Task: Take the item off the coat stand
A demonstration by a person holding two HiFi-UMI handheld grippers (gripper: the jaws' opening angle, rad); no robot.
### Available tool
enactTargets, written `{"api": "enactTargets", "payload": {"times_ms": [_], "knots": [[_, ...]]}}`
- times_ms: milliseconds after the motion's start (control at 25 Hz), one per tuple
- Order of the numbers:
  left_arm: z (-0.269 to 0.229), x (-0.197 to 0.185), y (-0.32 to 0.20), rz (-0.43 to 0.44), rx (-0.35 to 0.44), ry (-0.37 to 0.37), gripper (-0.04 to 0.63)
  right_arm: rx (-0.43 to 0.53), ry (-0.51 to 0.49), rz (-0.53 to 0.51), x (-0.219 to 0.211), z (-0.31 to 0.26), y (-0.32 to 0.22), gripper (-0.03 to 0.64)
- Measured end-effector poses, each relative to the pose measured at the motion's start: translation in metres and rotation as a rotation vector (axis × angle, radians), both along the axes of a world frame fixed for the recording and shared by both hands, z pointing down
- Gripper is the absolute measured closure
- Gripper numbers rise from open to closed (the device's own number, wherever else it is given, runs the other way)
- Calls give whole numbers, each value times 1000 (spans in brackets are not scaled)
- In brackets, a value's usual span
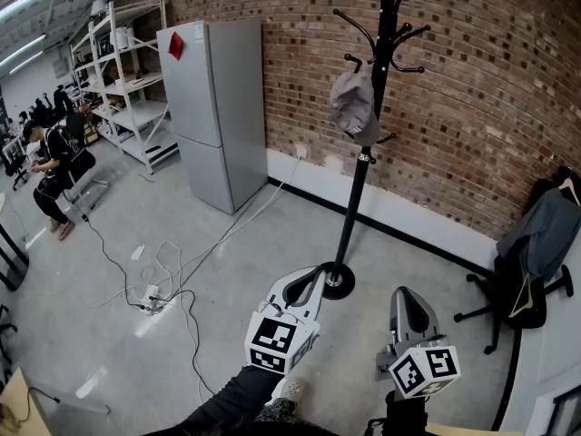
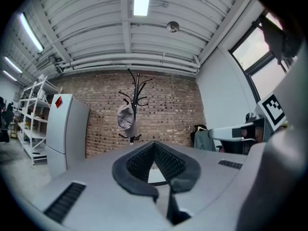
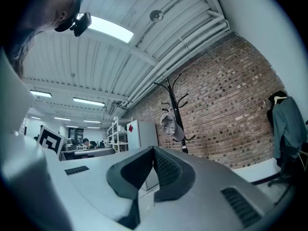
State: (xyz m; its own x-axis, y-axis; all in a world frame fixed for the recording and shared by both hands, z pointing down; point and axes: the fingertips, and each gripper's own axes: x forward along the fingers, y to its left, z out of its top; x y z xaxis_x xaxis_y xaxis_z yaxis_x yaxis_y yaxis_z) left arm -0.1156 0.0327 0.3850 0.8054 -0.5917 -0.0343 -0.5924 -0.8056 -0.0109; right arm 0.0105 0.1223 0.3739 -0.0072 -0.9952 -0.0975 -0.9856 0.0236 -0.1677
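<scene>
Far off at nine o'clock a person sits by the shelves. A grey fridge stands against the brick wall at about ten o'clock, with cables trailing over the floor in front of it.

Dead ahead, at twelve to one o'clock, rises the black coat stand. The grey cap hangs from a hook on the nine o'clock side of its pole, well above the floor.

Down at six o'clock, the left gripper is clenched and holds nothing. Just to its right, the right gripper is also closed tight and empty. Both point roughly level toward the stand and are well apart from the cap.

At three o'clock a chair carries a jacket.

As I judge it, the task has not really begun, since the cap is untouched on its hook. The whole job remains: step closer, raise a gripper, open it, close it on the cap and lift the cap off the hook.
</scene>
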Motion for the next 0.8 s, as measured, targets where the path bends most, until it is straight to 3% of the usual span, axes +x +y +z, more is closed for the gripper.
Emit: {"api": "enactTargets", "payload": {"times_ms": [440,800], "knots": [[-15,47,-88,79,27,29,588,13,73,42,33,-16,-105,607],[-17,55,-157,71,31,44,588,14,89,51,44,-19,-169,607]]}}
